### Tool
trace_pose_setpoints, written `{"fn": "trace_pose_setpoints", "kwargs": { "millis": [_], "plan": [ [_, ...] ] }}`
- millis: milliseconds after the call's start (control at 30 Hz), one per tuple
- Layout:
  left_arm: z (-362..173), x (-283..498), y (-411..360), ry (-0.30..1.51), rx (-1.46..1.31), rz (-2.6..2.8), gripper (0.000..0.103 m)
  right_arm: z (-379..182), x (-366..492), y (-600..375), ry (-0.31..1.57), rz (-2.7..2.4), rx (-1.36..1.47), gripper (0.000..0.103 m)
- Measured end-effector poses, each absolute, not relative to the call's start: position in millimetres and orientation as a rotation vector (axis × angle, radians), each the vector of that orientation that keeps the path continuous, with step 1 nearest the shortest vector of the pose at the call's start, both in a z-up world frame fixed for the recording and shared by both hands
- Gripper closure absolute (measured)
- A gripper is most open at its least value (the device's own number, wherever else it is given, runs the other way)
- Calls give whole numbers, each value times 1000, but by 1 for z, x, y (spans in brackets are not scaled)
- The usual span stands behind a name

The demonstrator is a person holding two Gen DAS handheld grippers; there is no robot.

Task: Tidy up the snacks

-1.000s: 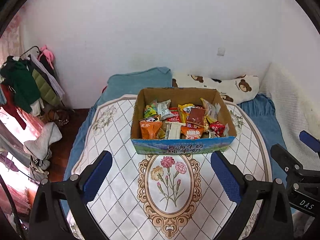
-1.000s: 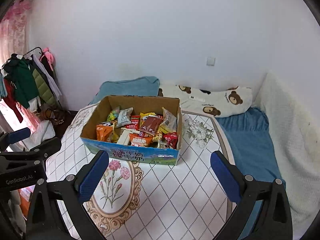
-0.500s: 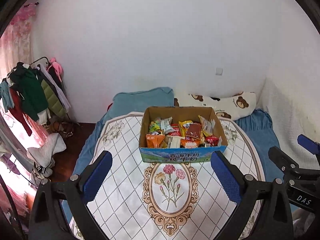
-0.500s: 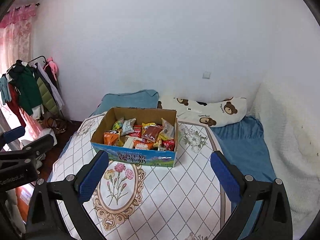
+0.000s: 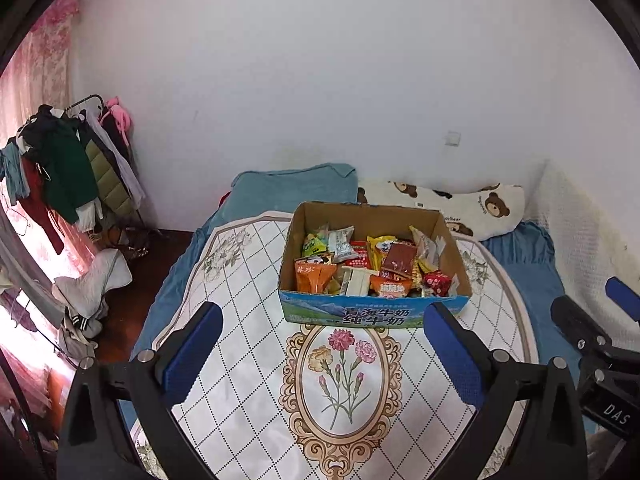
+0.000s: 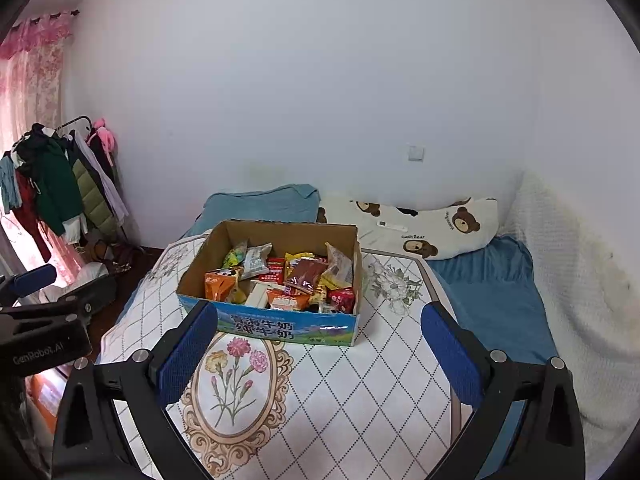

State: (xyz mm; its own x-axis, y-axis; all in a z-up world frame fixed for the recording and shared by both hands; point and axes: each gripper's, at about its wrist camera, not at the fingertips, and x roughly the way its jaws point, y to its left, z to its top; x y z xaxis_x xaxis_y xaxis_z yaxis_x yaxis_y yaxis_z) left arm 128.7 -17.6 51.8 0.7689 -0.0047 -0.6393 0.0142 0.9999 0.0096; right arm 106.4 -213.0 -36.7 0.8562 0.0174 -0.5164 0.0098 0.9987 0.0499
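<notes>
Left hand-held gripper (image 5: 322, 354) and right hand-held gripper (image 6: 320, 354) both spread wide, empty, pulled back and higher than a second ago; cardboard box (image 5: 372, 314) of snacks (image 5: 370, 262) lies ahead, apart, on the floral cloth (image 5: 240, 280) over the bed (image 6: 492, 292); bear pillow (image 6: 440, 224) behind; clothes rack (image 5: 68, 168) at left.

Home bedroom: bed with blue sheet (image 6: 492, 280), teddy-bear pillow (image 6: 440, 224), loaded clothes rack (image 5: 68, 168), pink curtain (image 6: 32, 80).

An open cardboard box (image 5: 374, 272) (blue printed front) sits upright at the cloth's twelve o'clock end, heaped with mixed snack packets (image 5: 372, 266).
</notes>
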Motion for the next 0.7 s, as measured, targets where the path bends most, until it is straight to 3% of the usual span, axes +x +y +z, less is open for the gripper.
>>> {"fn": "trace_pose_setpoints", "kwargs": {
  "millis": [700],
  "plan": [
    [13, 162, -33, 780, 68, -7, 0, -87, 170, -218, 621, -38, 57, 0]
  ]
}}
